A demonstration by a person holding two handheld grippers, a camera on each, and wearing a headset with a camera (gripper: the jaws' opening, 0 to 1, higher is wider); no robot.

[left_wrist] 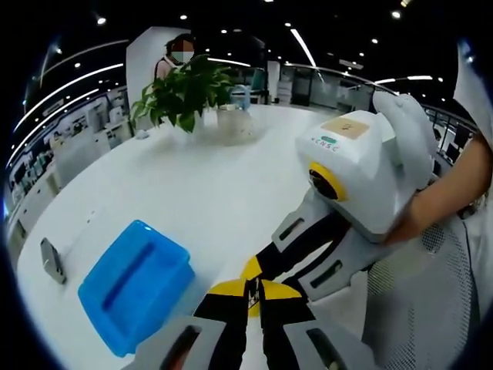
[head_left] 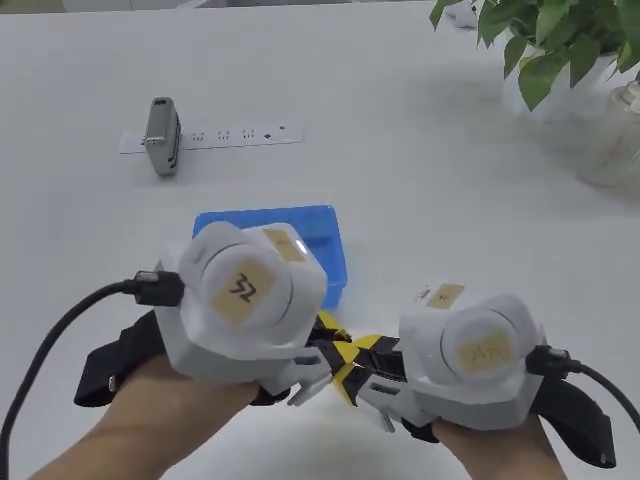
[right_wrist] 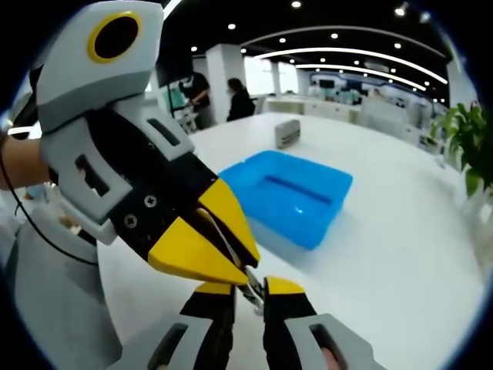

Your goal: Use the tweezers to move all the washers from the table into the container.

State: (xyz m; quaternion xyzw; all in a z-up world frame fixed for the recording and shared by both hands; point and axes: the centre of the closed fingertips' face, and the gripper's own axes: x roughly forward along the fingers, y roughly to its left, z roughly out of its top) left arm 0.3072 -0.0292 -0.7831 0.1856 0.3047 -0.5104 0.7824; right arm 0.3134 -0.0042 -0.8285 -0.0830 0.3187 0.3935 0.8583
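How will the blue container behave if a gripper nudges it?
The blue container looks like thin plastic, so it is probably light and apt to slide on the smooth white table. Its low, wide shape makes tipping unlikely.

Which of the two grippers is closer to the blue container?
The left gripper: in the head view its body overlaps the blue container, while the right gripper sits apart from it.
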